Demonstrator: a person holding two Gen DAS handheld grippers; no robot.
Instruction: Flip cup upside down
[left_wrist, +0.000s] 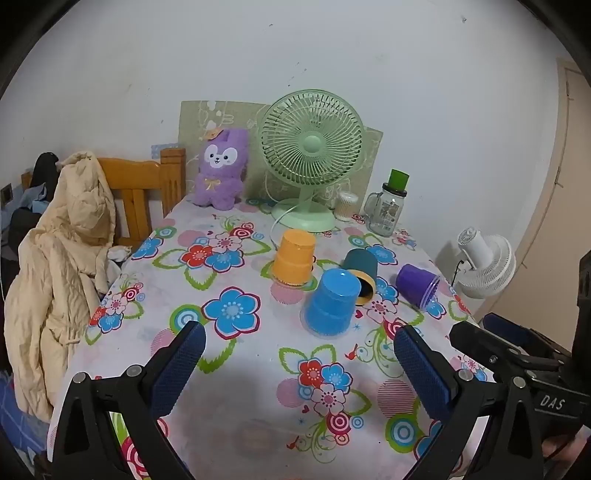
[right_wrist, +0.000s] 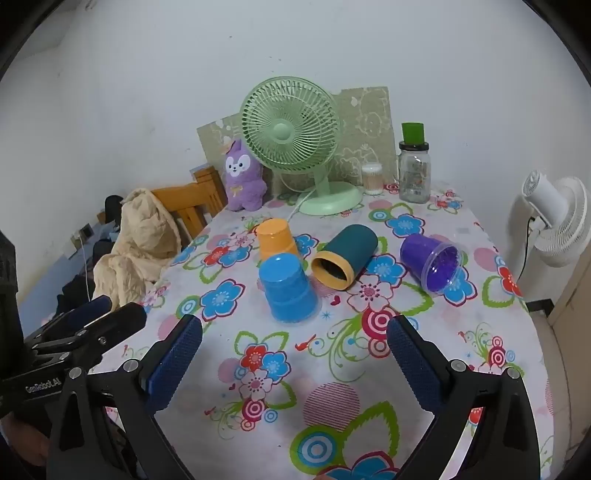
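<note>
Several cups sit on the flowered tablecloth. An orange cup and a blue cup stand upside down. A dark teal cup with a yellow rim lies on its side. A purple cup also lies on its side, mouth toward me. My left gripper is open and empty, above the table in front of the blue cup. My right gripper is open and empty, just in front of the blue cup.
A green desk fan, a purple plush toy, a jar of cotton swabs and a glass jar with a green lid stand along the back edge. A wooden chair with a beige jacket is at left. A white fan stands at right.
</note>
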